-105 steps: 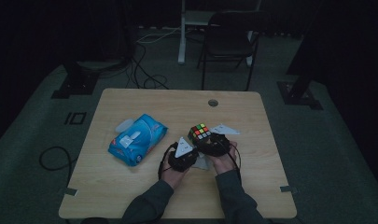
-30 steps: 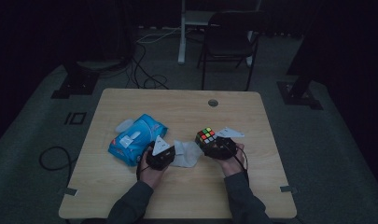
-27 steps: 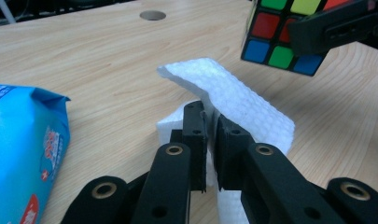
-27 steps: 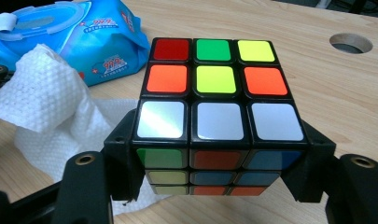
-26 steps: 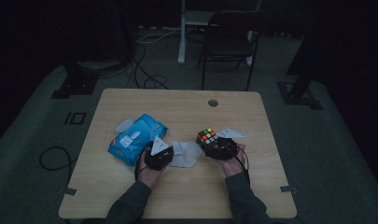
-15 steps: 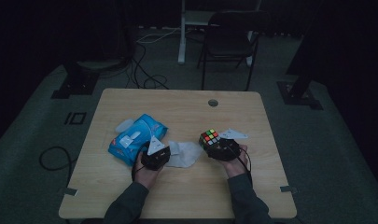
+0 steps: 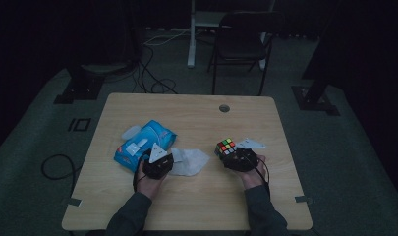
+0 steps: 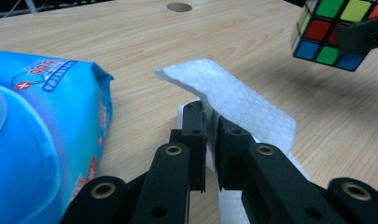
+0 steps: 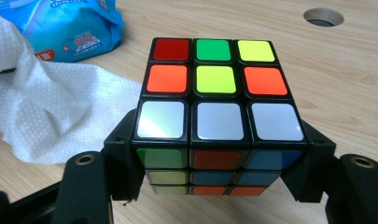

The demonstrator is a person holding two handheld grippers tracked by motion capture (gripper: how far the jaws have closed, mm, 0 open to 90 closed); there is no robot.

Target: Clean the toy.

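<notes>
Dim room with dark floor, a black chair (image 7: 240, 37) and loose cables (image 7: 152, 73) beyond a pale wooden worktop (image 7: 196, 196) with a round cable hole (image 7: 224, 108) near its far edge. Seen from above: two forearms entering from the near edge, each hand around a black gripper. Left gripper (image 8: 210, 126) pinched nearly shut on a white wet wipe (image 8: 238, 100), one corner of the sheet lifted above the jaws, the rest trailing down onto the wood; in the high view, spread flat just right of that gripper. Blue wet-wipe pack (image 7: 143, 146) lying just beside the left gripper on its left, touching the worktop, label side up. Right gripper (image 9: 219, 186) clamped on a Rubik's cube (image 9: 214, 98), jaws pressing its two opposite sides, cube raised slightly off the wood, scrambled face upward with red, green, yellow, orange and white stickers. Cube and wipe near each other, not touching.
</notes>
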